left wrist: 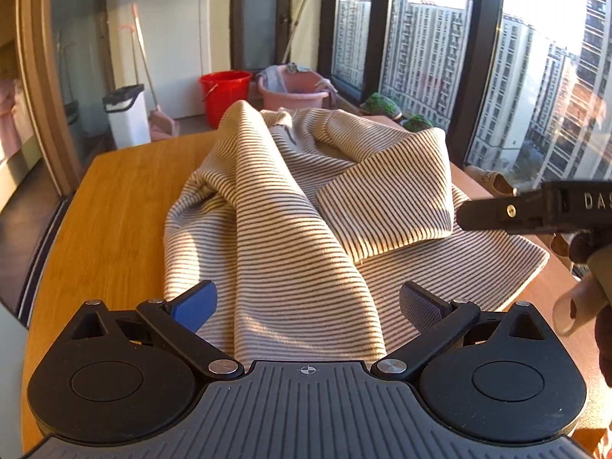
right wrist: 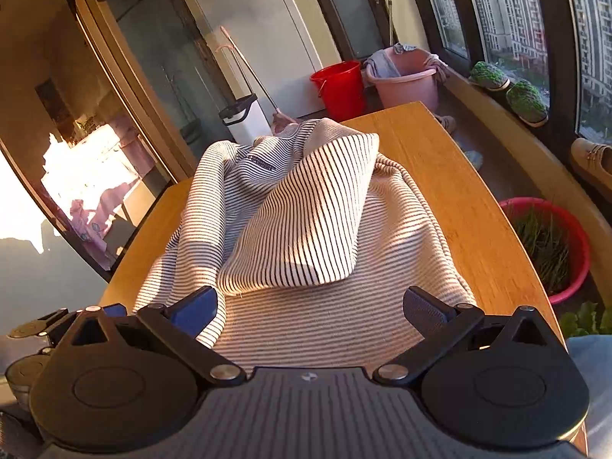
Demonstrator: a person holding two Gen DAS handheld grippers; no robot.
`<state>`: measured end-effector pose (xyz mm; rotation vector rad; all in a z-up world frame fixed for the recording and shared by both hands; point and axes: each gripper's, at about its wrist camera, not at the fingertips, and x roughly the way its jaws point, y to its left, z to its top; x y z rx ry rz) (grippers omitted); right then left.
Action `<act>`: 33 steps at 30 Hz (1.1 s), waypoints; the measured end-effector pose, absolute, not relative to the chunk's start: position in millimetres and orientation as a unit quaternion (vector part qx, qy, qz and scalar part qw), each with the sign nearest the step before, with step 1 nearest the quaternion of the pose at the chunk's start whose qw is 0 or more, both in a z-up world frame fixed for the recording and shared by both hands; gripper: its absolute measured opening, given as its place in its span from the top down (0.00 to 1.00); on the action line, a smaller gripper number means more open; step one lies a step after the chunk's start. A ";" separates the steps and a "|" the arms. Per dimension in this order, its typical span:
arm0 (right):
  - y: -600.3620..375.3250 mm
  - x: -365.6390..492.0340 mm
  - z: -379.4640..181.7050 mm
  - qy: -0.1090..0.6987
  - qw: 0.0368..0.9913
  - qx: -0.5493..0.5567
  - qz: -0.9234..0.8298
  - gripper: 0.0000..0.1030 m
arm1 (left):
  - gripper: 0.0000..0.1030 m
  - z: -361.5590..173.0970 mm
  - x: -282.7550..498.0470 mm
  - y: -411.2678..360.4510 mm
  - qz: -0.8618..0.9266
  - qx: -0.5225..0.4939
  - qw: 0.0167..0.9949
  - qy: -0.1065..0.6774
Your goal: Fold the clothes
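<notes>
The striped garment [left wrist: 290,206] is lying bunched on the desk [left wrist: 114,206]. Each hand-held gripper, left [left wrist: 308,306] and right [right wrist: 310,308], is gaping wide and holding nothing. Risk: pinching several layers together is likely to drag the garment askew.

1. A home, on a glazed high-rise balcony used for laundry and chores
2. Tall windows [left wrist: 420,38] look out on apartment towers [left wrist: 535,95]
3. A red bucket [left wrist: 225,93] and a pink tub [left wrist: 294,93] with cloths over its rim stand on the floor by a mop [left wrist: 143,61] and a white bin [left wrist: 128,114]
4. Slippers [right wrist: 526,101] sit on the sill; a red basin [right wrist: 550,244] holds green plants
5. A wooden table [left wrist: 114,210] carries a striped garment [left wrist: 287,229]
</notes>
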<state>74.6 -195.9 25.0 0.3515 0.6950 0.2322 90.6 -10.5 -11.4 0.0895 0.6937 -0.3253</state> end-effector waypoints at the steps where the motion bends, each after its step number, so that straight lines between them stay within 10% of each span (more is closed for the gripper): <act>1: -194.2 85.8 26.7 0.326 0.923 0.165 0.118 0.00 | 0.00 -16.5 98.0 -9.7 -0.162 0.043 0.923 0.347; 33: -176.6 29.2 38.2 0.374 0.901 0.043 0.216 0.01 | 0.00 -7.4 45.9 70.4 -0.200 0.033 0.885 0.418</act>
